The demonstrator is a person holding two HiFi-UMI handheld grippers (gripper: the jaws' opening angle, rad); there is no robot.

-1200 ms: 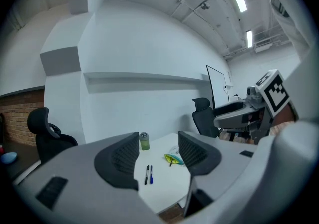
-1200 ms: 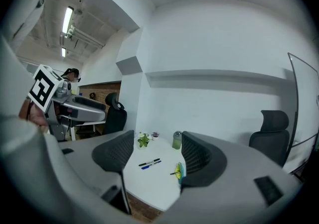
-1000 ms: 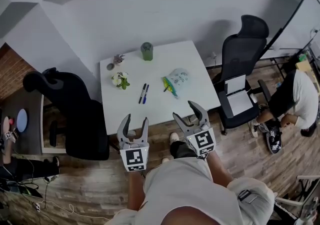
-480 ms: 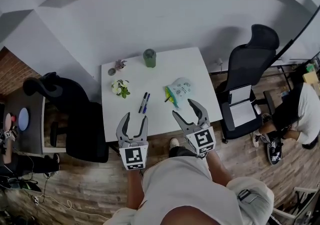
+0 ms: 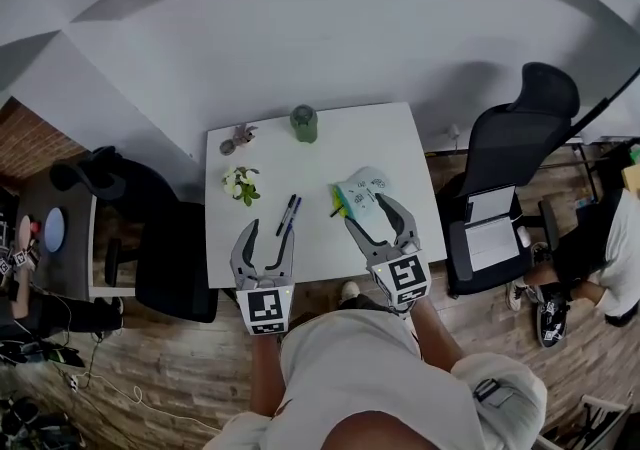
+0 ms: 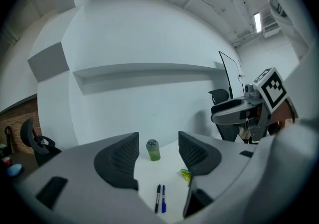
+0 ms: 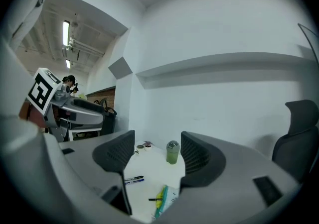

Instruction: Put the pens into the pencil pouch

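Pens (image 5: 288,214): one black and one blue, side by side on the white table (image 5: 320,153), left of its middle and towards the near edge.
Pencil pouch (image 5: 364,186): pale and printed with a yellow-green strip along its left side, lying right of the pens and apart from them. A short dark stick lies at that strip; I cannot tell what it is.
Left gripper (image 5: 270,230): jaws spread and empty, at the near table edge. The pens lie just beyond its tips and show low in the gap in the left gripper view, touched by neither pad.
Right gripper (image 5: 370,216): jaws parted with nothing between them. Its tips reach over the near side of the pouch, which lies below the gap in the right gripper view.
Far side: a green bottle (image 5: 304,123) stands upright by the far edge, in line with both gaps.
Left side: white flowers (image 5: 241,183) and a small pot (image 5: 237,140), both left of the pens.
Open room: bare tabletop between pens and pouch, and beyond them up to the bottle.
Surroundings: a black office chair (image 5: 150,238) is left of the table. Another (image 5: 515,153) on the right has papers (image 5: 492,238) on its seat. A person (image 5: 600,268) is at the far right.
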